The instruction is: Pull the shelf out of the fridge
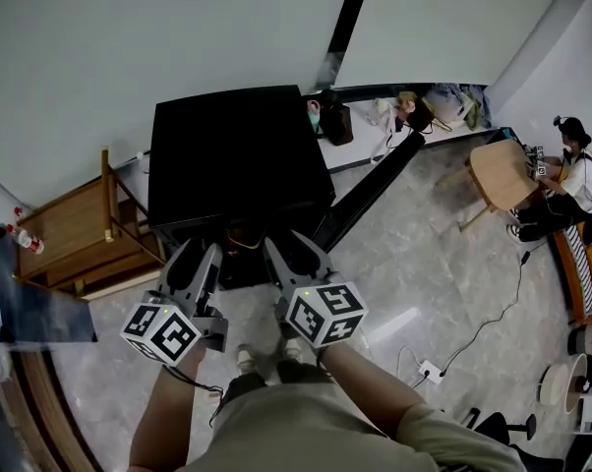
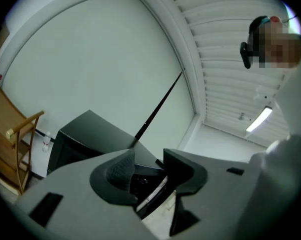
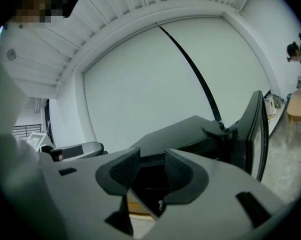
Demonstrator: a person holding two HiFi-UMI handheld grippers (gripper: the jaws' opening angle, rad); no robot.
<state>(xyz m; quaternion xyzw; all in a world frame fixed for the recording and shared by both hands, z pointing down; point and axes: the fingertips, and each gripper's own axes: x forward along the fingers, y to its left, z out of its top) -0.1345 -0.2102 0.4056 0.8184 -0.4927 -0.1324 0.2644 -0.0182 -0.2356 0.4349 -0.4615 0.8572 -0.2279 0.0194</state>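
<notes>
A black mini fridge point(image 1: 237, 155) stands against the wall, seen from above, its door point(image 1: 370, 193) swung open to the right. Both grippers reach into its open front, side by side. My left gripper point(image 1: 200, 254) is open; in the left gripper view point(image 2: 149, 171) the dark fridge interior and a pale shelf edge point(image 2: 153, 196) show through the gap, clear of the pads. My right gripper point(image 1: 294, 247) is open too, and in the right gripper view point(image 3: 151, 170) its pads frame the dark cavity and a thin pale shelf edge point(image 3: 135, 201). From the head view the shelf is hidden.
A wooden rack point(image 1: 75, 229) stands left of the fridge with a bottle point(image 1: 29, 239) beside it. At the right are a round wooden table point(image 1: 503, 170) and a seated person point(image 1: 571, 180). A cable and power strip point(image 1: 429, 370) lie on the marble floor.
</notes>
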